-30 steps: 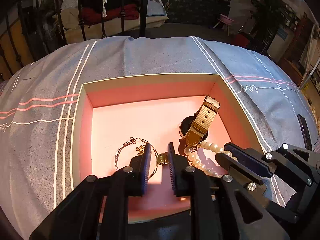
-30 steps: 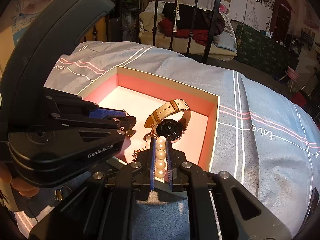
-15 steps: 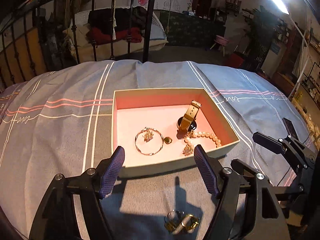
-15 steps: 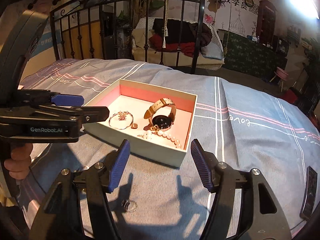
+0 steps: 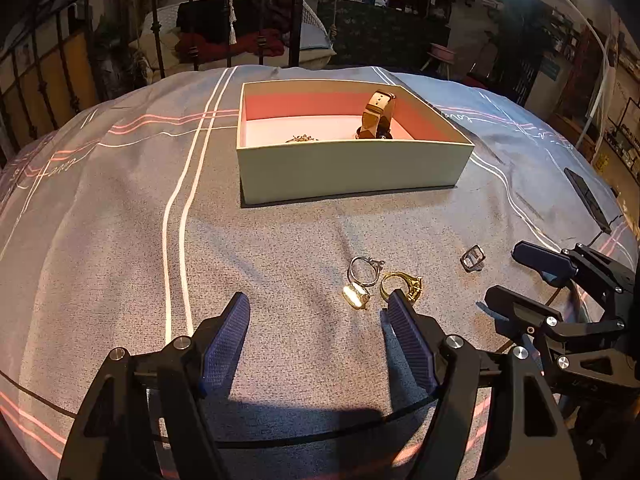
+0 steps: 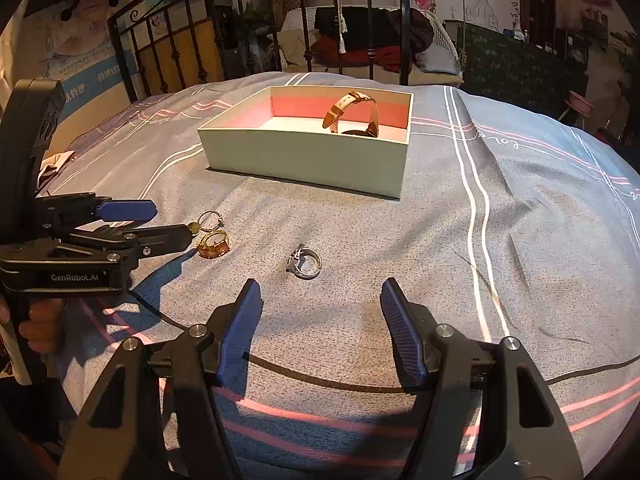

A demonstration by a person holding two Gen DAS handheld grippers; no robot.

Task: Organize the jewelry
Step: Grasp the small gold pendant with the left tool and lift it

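Left wrist view: my left tool [image 5: 316, 314] hangs low over the bed cover [image 5: 280, 240], fingers spread wide, gripping nothing. Just past its right finger lie a gold ring [image 5: 400, 285], a thin silver ring [image 5: 365, 271] and a small gold piece [image 5: 356, 298], bunched close together. A silver ring [image 5: 473, 258] sits apart to the right, near my right tool [image 6: 320, 306], which is also spread wide and empty. Farther off, the box [image 5: 348, 170] rests on the cover, holding the watch [image 5: 376, 114] upright at its pink right side.
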